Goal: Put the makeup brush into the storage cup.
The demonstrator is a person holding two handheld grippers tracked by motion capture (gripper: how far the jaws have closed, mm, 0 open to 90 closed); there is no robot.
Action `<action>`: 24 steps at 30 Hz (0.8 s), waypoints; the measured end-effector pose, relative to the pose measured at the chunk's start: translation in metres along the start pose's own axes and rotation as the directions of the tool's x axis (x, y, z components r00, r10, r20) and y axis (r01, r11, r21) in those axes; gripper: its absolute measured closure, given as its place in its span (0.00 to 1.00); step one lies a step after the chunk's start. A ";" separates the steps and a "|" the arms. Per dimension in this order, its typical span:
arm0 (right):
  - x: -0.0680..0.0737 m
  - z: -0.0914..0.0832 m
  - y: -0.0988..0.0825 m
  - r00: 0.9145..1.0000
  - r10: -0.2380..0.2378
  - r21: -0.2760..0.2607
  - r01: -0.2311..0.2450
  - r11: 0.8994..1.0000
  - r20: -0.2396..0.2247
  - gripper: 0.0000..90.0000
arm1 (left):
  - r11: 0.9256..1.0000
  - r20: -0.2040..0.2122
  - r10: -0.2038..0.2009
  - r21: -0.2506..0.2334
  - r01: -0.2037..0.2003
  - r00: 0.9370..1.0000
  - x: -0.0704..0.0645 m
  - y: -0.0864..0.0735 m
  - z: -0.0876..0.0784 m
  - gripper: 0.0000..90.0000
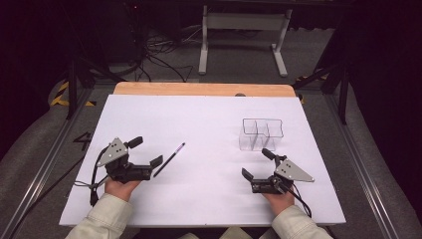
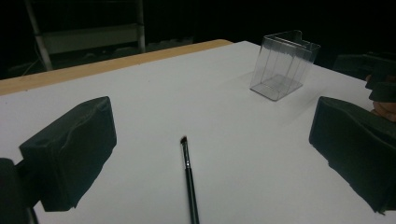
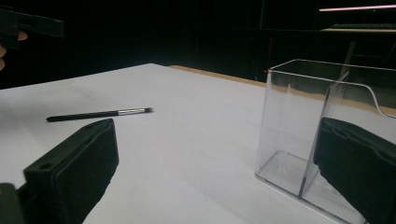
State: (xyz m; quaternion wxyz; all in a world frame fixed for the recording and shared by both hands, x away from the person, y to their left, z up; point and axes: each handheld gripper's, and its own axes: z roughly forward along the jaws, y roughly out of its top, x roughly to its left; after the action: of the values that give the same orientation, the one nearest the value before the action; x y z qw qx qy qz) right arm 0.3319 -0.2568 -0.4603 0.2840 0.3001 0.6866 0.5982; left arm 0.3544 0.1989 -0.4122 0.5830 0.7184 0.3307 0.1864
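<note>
The thin black makeup brush lies flat on the white table, just right of the left gripper, whose jaws stand apart. It looks light and stiff, so grip it mid-handle. The right gripper is open too, near the clear plastic organiser box.

Evenly lit from overhead on the white table; black beyond toward twelve o'clock. Soft, faint shadows. Dim, grainy gripper views, near jaws blurred at four and eight o'clock.
</note>
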 end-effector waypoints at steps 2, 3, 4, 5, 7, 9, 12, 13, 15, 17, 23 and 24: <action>0.000 0.000 0.000 1.000 0.000 0.001 0.000 1.000 0.001 0.01 | 1.000 0.001 0.011 0.011 -0.011 1.000 0.000 0.004 0.003 0.02; 0.000 0.000 0.000 1.000 0.000 0.001 0.000 1.000 0.001 0.01 | 1.000 0.001 0.011 0.011 -0.011 1.000 0.000 0.004 0.003 0.02; 0.000 0.000 0.000 1.000 0.004 0.002 -0.004 1.000 0.001 0.01 | 1.000 0.000 0.015 0.017 -0.015 1.000 0.000 0.006 0.004 0.02; 0.000 0.000 0.000 1.000 0.006 0.004 -0.006 1.000 0.000 0.01 | 0.999 0.001 0.023 0.028 -0.023 1.000 0.000 0.008 0.005 0.02; -0.001 0.000 0.000 1.000 0.008 0.006 -0.008 1.000 0.001 0.01 | 0.998 0.000 0.024 0.052 -0.024 1.000 0.001 0.012 0.009 0.02; 0.000 -0.001 0.001 1.000 0.009 0.002 -0.009 1.000 -0.004 0.01 | 0.994 -0.002 0.013 0.107 -0.013 1.000 0.002 0.018 0.013 0.02; 0.001 -0.001 0.001 1.000 -0.003 0.001 0.003 1.000 -0.007 0.01 | 0.986 -0.015 0.025 0.168 -0.022 1.000 0.002 0.025 0.017 0.02; 0.002 -0.002 0.002 1.000 -0.007 0.000 0.007 1.000 -0.012 0.02 | 0.981 -0.020 0.028 0.191 -0.024 0.999 0.001 0.027 0.019 0.02; 0.002 -0.002 0.002 1.000 -0.005 -0.003 0.005 1.000 -0.015 0.02 | 0.967 -0.021 0.036 0.254 -0.030 0.999 0.002 0.034 0.023 0.03; 0.001 -0.003 0.003 1.000 0.011 0.000 -0.011 1.000 -0.014 0.02 | 0.955 -0.020 0.033 0.297 -0.025 0.999 0.002 0.039 0.027 0.04; -0.001 -0.002 0.002 1.000 0.024 0.008 -0.024 1.000 -0.011 0.02 | 0.908 -0.017 0.027 0.418 -0.018 0.999 0.003 0.049 0.039 0.05; -0.001 -0.002 0.002 1.000 0.025 0.009 -0.025 1.000 -0.013 0.03 | 0.902 -0.018 0.034 0.431 -0.023 0.999 0.003 0.051 0.041 0.05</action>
State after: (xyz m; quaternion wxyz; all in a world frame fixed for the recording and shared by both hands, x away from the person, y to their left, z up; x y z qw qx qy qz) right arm 0.3307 -0.2587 -0.4577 0.2706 0.3060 0.6871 0.6009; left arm 0.3965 0.1669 -0.3741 0.4029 0.8317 0.3605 0.1262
